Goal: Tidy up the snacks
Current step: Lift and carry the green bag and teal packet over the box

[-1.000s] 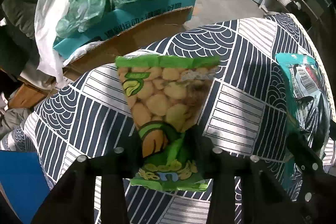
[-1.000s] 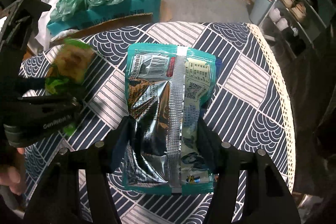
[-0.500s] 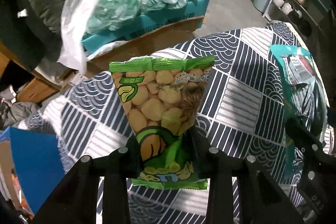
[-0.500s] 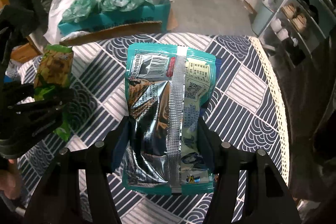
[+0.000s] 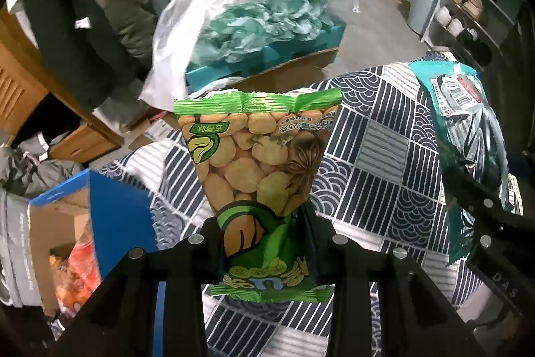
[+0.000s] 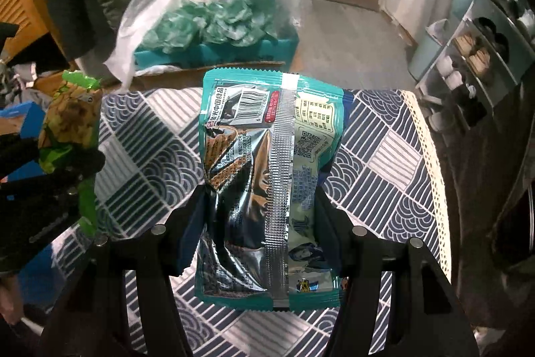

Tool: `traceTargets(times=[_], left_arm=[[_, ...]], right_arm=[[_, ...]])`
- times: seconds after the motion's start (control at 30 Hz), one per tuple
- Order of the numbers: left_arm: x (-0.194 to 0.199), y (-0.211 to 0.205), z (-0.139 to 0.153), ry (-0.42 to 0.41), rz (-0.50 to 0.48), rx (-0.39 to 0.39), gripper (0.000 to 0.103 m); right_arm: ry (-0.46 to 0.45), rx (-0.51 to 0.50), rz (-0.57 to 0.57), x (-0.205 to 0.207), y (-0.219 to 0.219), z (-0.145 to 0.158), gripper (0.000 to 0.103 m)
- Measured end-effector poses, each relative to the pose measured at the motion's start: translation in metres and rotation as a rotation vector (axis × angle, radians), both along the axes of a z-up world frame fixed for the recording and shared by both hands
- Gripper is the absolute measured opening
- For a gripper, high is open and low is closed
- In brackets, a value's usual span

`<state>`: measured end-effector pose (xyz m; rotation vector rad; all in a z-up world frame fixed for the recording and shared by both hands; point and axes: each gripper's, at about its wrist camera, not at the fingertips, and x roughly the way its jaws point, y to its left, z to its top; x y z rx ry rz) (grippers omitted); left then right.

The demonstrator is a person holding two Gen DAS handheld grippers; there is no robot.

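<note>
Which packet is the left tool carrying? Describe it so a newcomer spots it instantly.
Find the table under the navy-and-white patterned cloth. Above its left side, the left tool clamps a green snack packet printed with pale beans. The right tool holds the only other packet, the teal-and-silver packet, showing a barcode.

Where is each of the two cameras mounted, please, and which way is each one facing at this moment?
Left wrist: on the left claw, looking forward and down over its green snack packet toward the patterned tablecloth and blue box; its black fingers show.
Right wrist: on the right claw, looking forward and down at its teal packet over the tablecloth; its black fingers show.
Shared: both packets, each other's claw, the tablecloth.
</note>
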<state>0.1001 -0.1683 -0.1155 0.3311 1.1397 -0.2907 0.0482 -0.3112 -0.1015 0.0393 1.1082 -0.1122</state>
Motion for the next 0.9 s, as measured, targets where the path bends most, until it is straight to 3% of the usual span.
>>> traceTargets(times=[0.37, 0.57, 0.9], left_arm=[[-0.031, 0.047, 0.029, -0.034, 0.055, -0.006, 0.036], [-0.042, 0.077, 0.043, -0.024, 0.099, -0.056, 0.036], [-0.062, 0.118, 0.078, -0.099, 0.141, -0.088, 0.036]], right_arm=[[-0.055, -0.002, 0.076, -0.016, 0.039, 0.032, 0.061], [-0.078, 0.002, 0.122, -0.026, 0.062, 0.048, 0.061], [-0.109, 0.025, 0.229, -0.034, 0.116, 0.070, 0.061]])
